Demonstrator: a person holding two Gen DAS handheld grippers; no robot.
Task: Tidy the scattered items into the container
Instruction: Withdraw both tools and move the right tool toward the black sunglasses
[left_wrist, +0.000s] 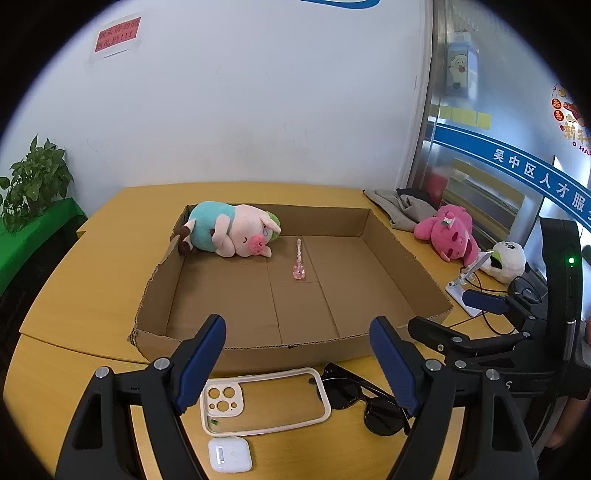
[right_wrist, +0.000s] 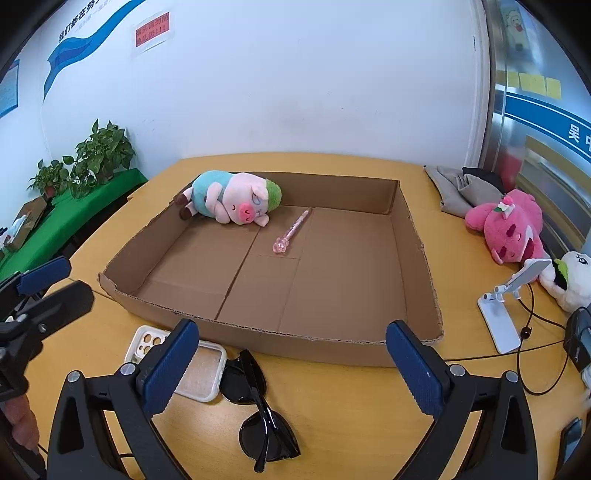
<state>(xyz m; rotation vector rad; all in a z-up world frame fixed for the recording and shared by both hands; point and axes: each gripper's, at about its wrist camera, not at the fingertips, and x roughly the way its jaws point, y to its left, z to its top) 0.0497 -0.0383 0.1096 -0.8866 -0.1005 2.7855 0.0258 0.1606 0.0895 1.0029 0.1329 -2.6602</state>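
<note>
Left gripper (left_wrist: 297, 363): jaws spread wide with nothing between the blue pads, low in the left wrist view, hanging over the phone case and sunglasses; it also shows at the left edge of the right wrist view.
Right gripper (right_wrist: 291, 365): jaws spread wide and holding nothing, low in the right wrist view, just in front of the box's near wall; it also shows at the right of the left wrist view.
Box (left_wrist: 258, 349): a shallow open cardboard tray in the middle of the yellow table (left_wrist: 92, 295), near wall ragged.
Pig (left_wrist: 231, 230): plush, lying on its side in the box's far left corner.
Pen (left_wrist: 298, 260): pink, lying on the box floor just right of the pig.
Phone case (left_wrist: 266, 400): clear with a pale rim, flat on the table outside the box, bottom centre of the left wrist view.
Sunglasses (left_wrist: 354, 398): black, folded, on the table touching the case's right end.
Earbud case (left_wrist: 229, 455): white, on the table just below the phone case.
Pink plush (left_wrist: 448, 232): on the table right of the box, outside it.
White plush (left_wrist: 508, 260): beside the pink plush, at the right edge.
Phone stand (right_wrist: 504, 314): white, on the table right of the box.
Cloth (left_wrist: 402, 208): grey, bunched at the far right of the table.
</note>
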